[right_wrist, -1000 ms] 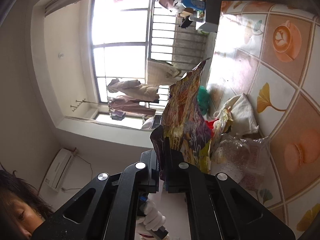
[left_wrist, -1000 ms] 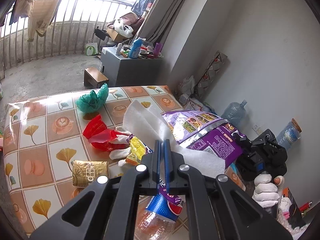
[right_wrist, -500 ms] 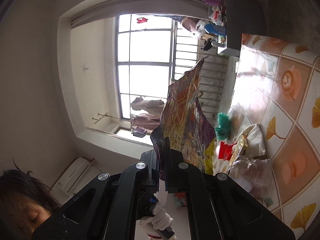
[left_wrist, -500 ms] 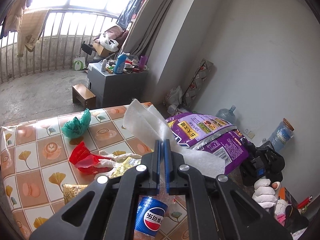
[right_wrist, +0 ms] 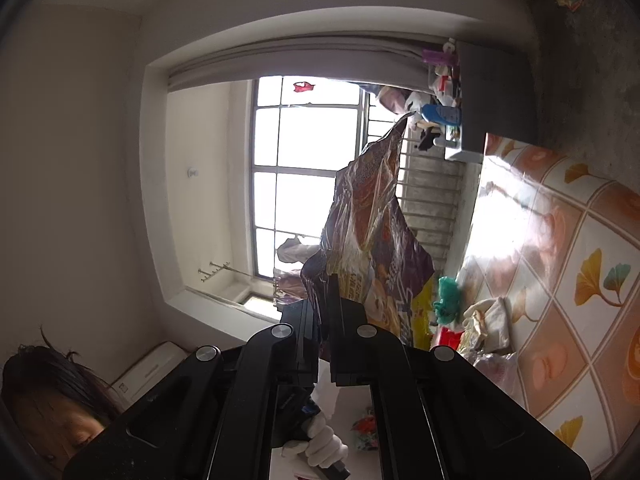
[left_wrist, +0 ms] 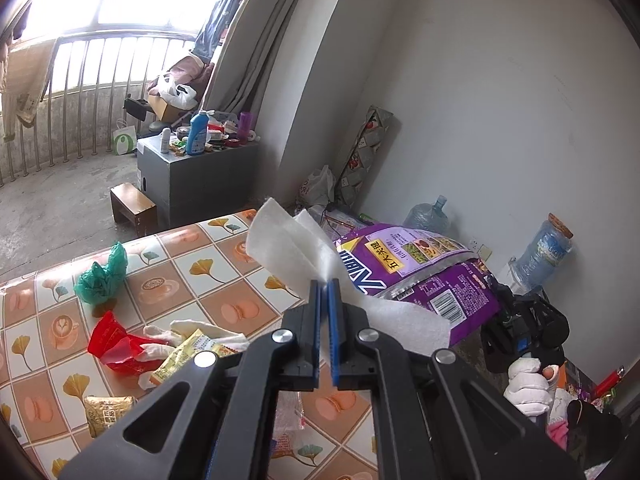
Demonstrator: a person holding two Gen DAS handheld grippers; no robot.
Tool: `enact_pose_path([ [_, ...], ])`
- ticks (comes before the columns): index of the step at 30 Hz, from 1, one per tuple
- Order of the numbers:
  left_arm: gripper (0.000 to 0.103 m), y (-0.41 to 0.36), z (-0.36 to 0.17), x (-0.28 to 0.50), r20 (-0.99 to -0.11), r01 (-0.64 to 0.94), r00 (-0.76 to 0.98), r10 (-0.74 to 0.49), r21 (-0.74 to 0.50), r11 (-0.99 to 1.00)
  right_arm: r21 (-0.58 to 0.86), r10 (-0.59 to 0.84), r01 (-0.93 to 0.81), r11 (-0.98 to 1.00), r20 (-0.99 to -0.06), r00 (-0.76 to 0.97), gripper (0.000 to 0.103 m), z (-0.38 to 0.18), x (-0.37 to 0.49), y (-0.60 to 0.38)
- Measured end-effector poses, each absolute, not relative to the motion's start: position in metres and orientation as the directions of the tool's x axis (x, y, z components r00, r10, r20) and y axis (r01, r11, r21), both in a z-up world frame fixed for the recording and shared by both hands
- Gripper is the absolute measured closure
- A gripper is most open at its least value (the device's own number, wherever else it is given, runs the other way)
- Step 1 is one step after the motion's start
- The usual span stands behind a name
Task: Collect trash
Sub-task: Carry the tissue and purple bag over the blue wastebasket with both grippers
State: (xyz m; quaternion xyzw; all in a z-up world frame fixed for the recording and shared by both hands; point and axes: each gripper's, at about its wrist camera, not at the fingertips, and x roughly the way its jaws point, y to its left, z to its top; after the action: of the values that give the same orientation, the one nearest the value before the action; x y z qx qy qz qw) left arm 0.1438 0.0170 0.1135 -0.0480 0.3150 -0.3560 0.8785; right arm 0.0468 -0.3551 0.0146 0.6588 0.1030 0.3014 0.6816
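My left gripper (left_wrist: pixel 324 286) is shut on a white paper towel (left_wrist: pixel 288 246), which fans out above and to the right of the fingertips, over the tiled table (left_wrist: pixel 224 280). My right gripper (right_wrist: pixel 325 280) is shut on a large purple snack bag (right_wrist: pixel 368 240) that stands up against the window; the same purple snack bag (left_wrist: pixel 420 276) hangs at the right of the left wrist view, beside the right gripper's body (left_wrist: pixel 524 328) in a white-gloved hand (left_wrist: pixel 528 380). On the table lie a green plastic bag (left_wrist: pixel 102 276), a red wrapper (left_wrist: pixel 116 340), a yellow wrapper (left_wrist: pixel 188 354) and a gold packet (left_wrist: pixel 108 412).
A grey cabinet (left_wrist: pixel 196 176) crowded with bottles and a small wooden stool (left_wrist: pixel 134 206) stand beyond the table. Water jugs (left_wrist: pixel 548 248) and bags sit along the right wall. A person's head (right_wrist: pixel 52 400) shows low at the left of the right wrist view.
Both grippers rose and moved away from the table with their loads. The cola bottle under the left gripper dropped out of view. The right view turned further toward the window.
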Motion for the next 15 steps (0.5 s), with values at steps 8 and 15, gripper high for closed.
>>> enact_pose_path([
  [8, 0.100, -0.045, 0.113, 0.147, -0.533, 0.667, 0.475, -0.700, -0.301, 0.682, 0.959, 0.453, -0.283, -0.016, 0.259, 0.853, 0.101, 0.010, 0.023, -0.388],
  [15, 0.100, -0.126, 0.106, 0.150, -0.558, 0.743, 0.375, -0.741, -0.297, 0.599, 0.968, 0.322, -0.222, 0.120, 0.173, 0.931, 0.101, 0.015, -0.015, -0.431],
])
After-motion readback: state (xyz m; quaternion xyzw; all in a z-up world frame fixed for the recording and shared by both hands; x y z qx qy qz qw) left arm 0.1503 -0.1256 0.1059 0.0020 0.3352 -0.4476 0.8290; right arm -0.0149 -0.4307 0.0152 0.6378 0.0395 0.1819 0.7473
